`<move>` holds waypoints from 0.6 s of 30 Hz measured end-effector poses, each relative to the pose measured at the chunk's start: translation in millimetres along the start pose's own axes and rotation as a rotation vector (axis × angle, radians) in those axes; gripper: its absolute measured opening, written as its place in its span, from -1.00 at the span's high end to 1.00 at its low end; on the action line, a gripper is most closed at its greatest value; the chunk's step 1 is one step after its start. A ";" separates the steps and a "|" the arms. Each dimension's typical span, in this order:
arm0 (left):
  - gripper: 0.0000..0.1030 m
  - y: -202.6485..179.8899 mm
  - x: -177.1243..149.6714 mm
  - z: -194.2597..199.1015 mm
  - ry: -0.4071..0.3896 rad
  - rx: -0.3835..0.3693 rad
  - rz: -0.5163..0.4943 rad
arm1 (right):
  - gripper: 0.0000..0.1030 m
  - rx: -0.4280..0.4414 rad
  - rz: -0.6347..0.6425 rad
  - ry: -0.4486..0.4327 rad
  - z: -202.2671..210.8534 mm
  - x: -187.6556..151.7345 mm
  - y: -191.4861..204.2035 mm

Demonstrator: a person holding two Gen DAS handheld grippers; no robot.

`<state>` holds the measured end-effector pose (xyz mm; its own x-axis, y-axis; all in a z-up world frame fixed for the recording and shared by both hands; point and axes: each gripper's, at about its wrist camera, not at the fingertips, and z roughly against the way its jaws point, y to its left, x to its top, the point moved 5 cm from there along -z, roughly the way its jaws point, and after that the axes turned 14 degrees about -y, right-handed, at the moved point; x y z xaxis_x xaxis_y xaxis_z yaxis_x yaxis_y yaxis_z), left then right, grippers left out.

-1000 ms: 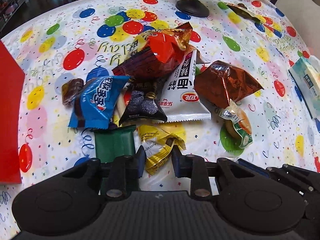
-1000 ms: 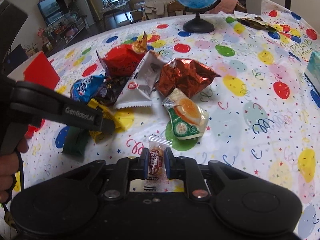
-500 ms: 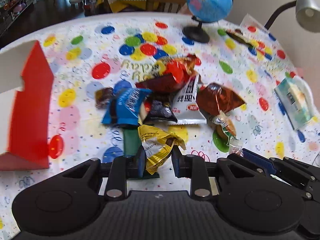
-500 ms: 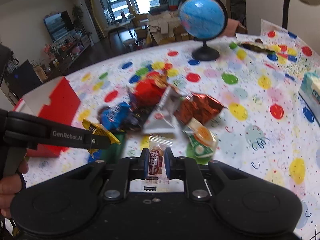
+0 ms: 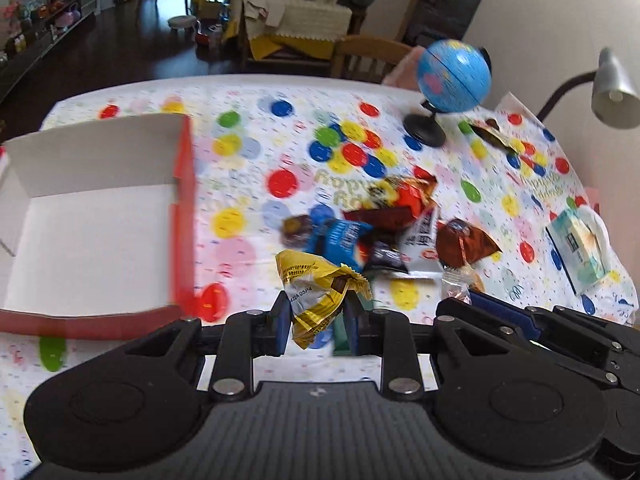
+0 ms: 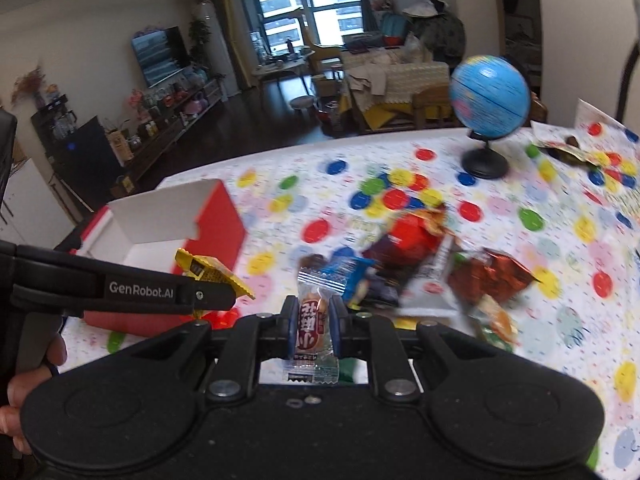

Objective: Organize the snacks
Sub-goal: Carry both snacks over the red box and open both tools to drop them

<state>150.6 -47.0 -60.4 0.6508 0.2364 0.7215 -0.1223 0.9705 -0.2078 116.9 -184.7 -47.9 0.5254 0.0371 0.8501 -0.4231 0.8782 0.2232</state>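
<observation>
Both your grippers have come up off the table since a second ago, each with its snack still pinched; the snack pile now sits lower and further off in both wrist views, and the red box, only an edge before, is fully in the left view.

Left gripper [image 5: 316, 320]: pads clamped on a crumpled yellow wrapper [image 5: 316, 288], held clear of the tablecloth [image 5: 248, 92]. Right gripper [image 6: 314, 330]: pads tight on a small clear-wrapped candy [image 6: 312, 328] with a red label, the wrapper's ends sticking out above and below the pads. From the right wrist view your left gripper shows from the side at the left edge, the yellow wrapper poking out at its tip, with your hand [image 6: 24, 384] under it.

Just beyond the left pads there's a dark green packet [image 5: 343, 336] on the cloth, mostly hidden. To the left of that, the open red box [image 5: 182, 216], white inside, nothing in it that I can see.

Mid-table: the remaining snack pile, blurred. Blue packet [image 5: 340, 240], black packet [image 5: 384, 258], white sachet [image 5: 424, 236], red bag [image 5: 408, 200], small dark brown piece [image 5: 298, 228] at the pile's left edge, copper foil bag [image 5: 466, 242] on the right. All are touching or overlapping.

Right edge: a tissue pack [image 5: 578, 248], well apart from the pile. Far side: blue globe [image 5: 454, 76] on a black stand, a flat dark wrapper [image 5: 492, 136] to its right, and a desk lamp [image 5: 614, 96] over the corner.
</observation>
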 end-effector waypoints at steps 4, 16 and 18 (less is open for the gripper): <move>0.49 28.3 6.4 15.4 -0.022 0.015 0.017 | 0.72 0.026 0.017 -0.004 -9.0 5.3 31.0; 0.48 116.3 22.5 42.8 -0.072 0.080 0.060 | 0.72 0.088 0.077 -0.003 -46.0 14.9 119.3; 0.48 130.4 24.1 43.7 -0.073 0.092 0.062 | 0.72 0.092 0.080 0.003 -54.1 14.3 130.5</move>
<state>117.6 87.3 -41.2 0.5843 0.2954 0.7559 -0.2312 0.9534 -0.1939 109.2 -43.8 -32.4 0.4893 0.1074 0.8655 -0.5301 0.8246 0.1974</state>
